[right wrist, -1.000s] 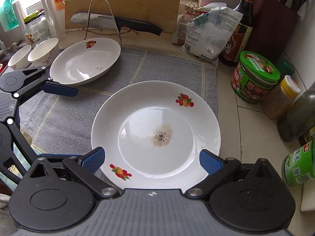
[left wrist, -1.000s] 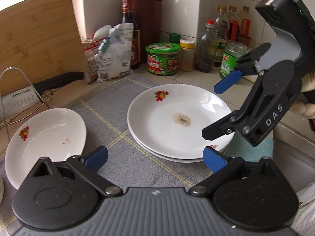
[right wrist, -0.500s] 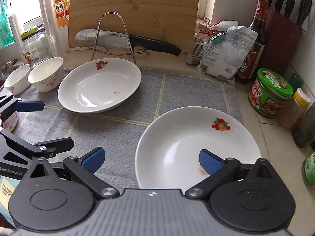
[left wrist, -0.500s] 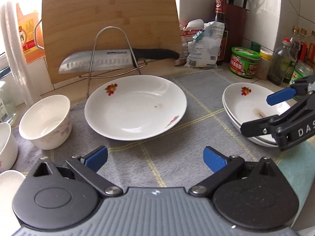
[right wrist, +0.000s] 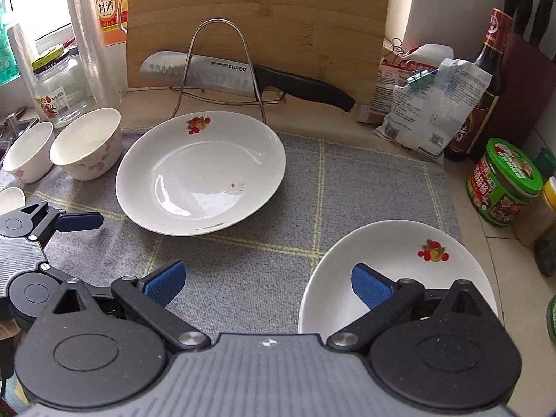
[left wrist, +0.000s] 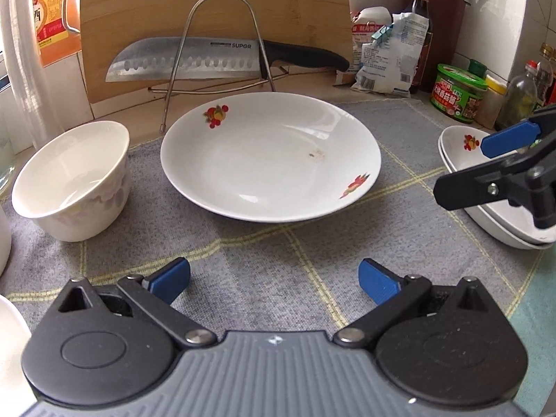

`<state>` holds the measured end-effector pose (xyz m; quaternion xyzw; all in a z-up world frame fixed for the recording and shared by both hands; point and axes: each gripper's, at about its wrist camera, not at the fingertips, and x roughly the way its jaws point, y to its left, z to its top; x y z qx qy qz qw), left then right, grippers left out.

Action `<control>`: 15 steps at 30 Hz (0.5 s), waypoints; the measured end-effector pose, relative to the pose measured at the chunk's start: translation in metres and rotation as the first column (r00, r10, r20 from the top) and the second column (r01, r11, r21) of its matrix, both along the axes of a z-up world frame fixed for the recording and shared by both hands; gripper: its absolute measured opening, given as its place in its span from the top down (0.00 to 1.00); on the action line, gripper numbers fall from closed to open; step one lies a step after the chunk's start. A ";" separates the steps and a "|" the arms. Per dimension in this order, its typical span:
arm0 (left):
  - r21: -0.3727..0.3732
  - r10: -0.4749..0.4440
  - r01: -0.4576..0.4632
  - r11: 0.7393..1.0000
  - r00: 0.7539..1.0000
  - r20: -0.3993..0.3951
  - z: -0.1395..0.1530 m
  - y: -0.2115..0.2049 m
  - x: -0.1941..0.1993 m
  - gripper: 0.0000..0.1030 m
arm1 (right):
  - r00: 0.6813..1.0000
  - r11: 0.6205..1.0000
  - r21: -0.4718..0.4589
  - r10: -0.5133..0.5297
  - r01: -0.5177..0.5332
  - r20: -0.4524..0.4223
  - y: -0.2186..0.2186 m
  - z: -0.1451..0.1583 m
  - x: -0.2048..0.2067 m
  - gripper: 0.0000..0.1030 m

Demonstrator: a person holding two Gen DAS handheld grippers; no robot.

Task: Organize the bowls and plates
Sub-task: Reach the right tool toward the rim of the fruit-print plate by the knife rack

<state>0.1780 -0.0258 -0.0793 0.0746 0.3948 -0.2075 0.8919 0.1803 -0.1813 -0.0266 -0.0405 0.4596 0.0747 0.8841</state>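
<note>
Left wrist view: the left gripper [left wrist: 274, 279] hovers over the grey mat [left wrist: 264, 264] with its blue-padded fingers [left wrist: 170, 275] spread wide and nothing between them. Straight ahead lies a single plate [left wrist: 270, 155], flat on the mat, its wider axis running left to right, its fruit print on the far-left rim. It sits beyond the fingertips, centred on the gap. A bowl [left wrist: 71, 180] stands upright just left of it. At the right edge the right gripper [left wrist: 483, 166], fingers parted, hangs over the stacked plates [left wrist: 493, 208].

Right wrist view: the right gripper's fingers [right wrist: 370, 283] stand well apart, holding nothing. The top plate of the stack [right wrist: 399, 271] lies under the right finger, fruit print toward the far right. The single plate [right wrist: 201, 172] lies ahead to the left, tilted, its right edge raised off the mat. Two bowls [right wrist: 87, 142] stand side by side beyond its left rim. The left gripper [right wrist: 52, 239] shows at the left, open.
</note>
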 end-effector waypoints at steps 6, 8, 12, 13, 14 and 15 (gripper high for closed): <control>0.025 0.030 -0.030 0.999 0.999 0.014 -0.003 -0.006 0.006 0.01 | 0.998 0.997 0.046 0.058 -0.057 -0.022 -0.005 -0.012 0.031 0.00; 0.034 0.027 -0.027 0.999 0.999 0.019 -0.003 -0.008 0.010 0.01 | 0.997 0.995 0.071 0.076 -0.074 -0.034 -0.007 -0.017 0.045 0.00; 0.035 0.050 -0.051 0.998 0.998 0.022 -0.004 -0.011 0.020 0.01 | 0.990 0.987 0.103 0.129 -0.122 -0.062 -0.008 -0.028 0.072 0.00; 0.035 0.054 -0.055 0.998 0.998 0.023 -0.004 -0.012 0.022 0.01 | 0.988 0.986 0.103 0.138 -0.131 -0.068 -0.007 -0.030 0.078 0.00; 0.035 0.055 -0.056 0.998 0.998 0.023 -0.004 -0.013 0.024 0.01 | 0.986 0.984 0.104 0.150 -0.142 -0.072 -0.006 -0.032 0.083 0.00; 0.035 0.053 -0.054 0.998 0.998 0.024 -0.004 -0.015 0.026 0.01 | 0.983 0.982 0.105 0.166 -0.158 -0.076 -0.005 -0.035 0.089 0.00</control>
